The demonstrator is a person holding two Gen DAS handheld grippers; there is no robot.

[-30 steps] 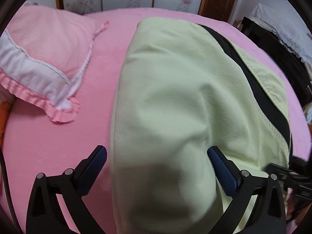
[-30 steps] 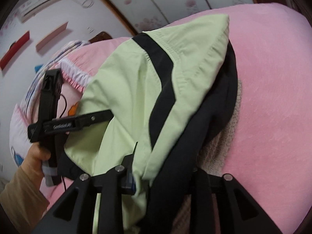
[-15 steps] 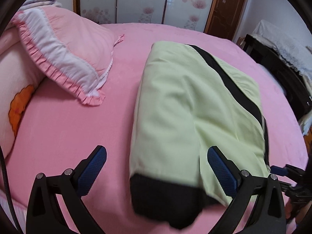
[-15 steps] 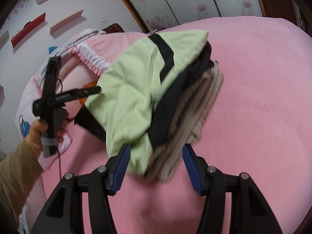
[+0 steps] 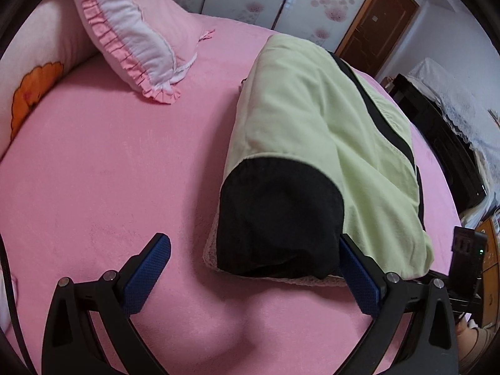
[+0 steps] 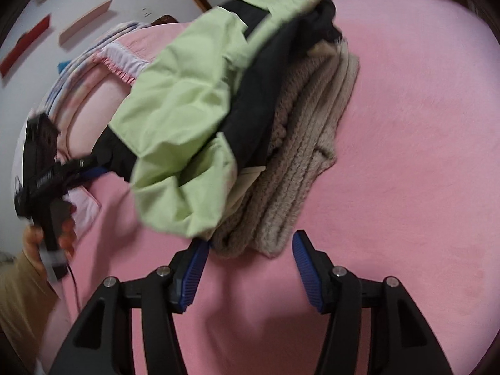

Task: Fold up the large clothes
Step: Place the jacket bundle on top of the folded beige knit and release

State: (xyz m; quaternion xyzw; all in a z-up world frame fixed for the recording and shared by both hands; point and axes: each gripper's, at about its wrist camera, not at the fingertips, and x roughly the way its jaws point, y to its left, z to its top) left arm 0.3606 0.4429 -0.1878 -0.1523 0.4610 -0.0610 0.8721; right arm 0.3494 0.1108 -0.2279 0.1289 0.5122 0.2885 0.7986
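Note:
A folded light-green and black garment point(image 5: 315, 143) lies on the pink bed point(image 5: 109, 172), on top of a folded beige knit sweater point(image 6: 300, 168). It also shows in the right wrist view point(image 6: 187, 115). My left gripper point(image 5: 254, 272) is open and empty, its blue pads just short of the garment's black near end. My right gripper point(image 6: 250, 265) is open and empty, just short of the stack's end. The left gripper also shows in the right wrist view point(image 6: 47, 181), at the stack's other side.
A pink frilled pillow point(image 5: 134, 31) and a pillow with an orange print point(image 5: 34, 87) lie at the head of the bed. A dark cabinet point(image 5: 447, 137) stands beyond the bed's right edge. Wardrobe doors and a wooden door stand behind.
Both grippers let go of the garment and drew back. The green and black garment dropped from held-up onto the beige sweater and now lies on the bed.

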